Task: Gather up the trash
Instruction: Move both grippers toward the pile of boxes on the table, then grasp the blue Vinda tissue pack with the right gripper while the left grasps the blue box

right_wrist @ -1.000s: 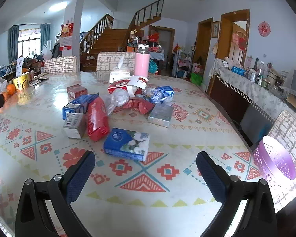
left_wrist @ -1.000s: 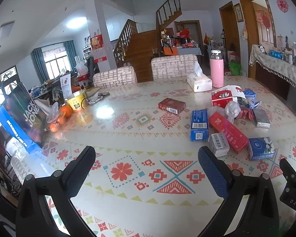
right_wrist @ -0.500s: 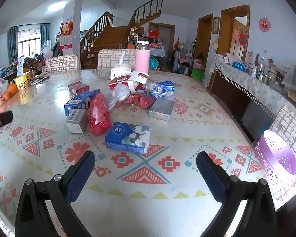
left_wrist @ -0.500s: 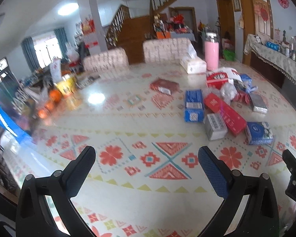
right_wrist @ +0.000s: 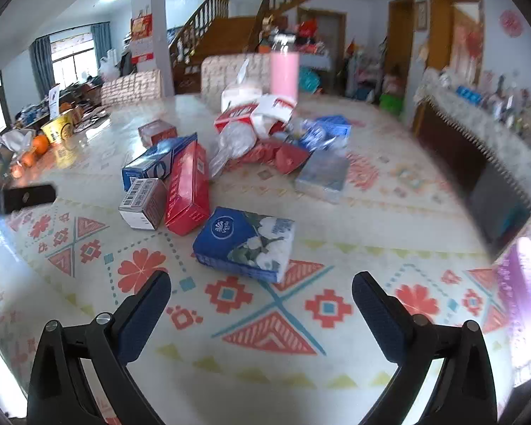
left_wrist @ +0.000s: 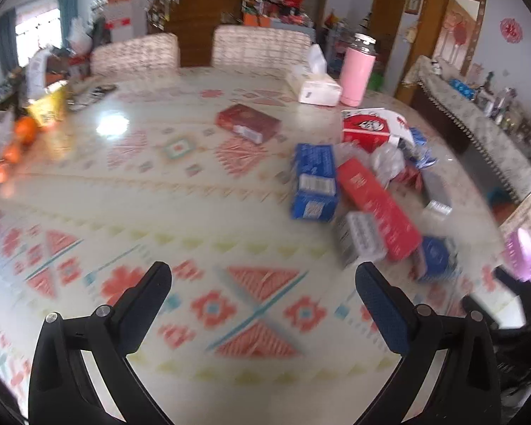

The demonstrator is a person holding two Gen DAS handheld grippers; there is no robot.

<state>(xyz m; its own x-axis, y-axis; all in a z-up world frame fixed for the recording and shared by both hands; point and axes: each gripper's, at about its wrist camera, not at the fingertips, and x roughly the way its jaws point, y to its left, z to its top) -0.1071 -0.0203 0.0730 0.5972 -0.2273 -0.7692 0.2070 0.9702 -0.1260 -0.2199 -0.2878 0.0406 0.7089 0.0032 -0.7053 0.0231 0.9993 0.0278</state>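
Right wrist view shows the right tool [right_wrist: 262, 295] spread wide and empty above the tabletop [right_wrist: 336, 354], the blue tissue pack [right_wrist: 244, 242] lying just ahead of its tips. That pack looks light and squashy, so I'd pinch it across the short sides. Behind it, the long red box [right_wrist: 187, 187] and barcode carton [right_wrist: 143, 203] look stiff and hollow, easy to crush. Farther off sit crinkly wrappers [right_wrist: 235, 141]. The left tool [left_wrist: 263, 294] is spread too, holding nothing.
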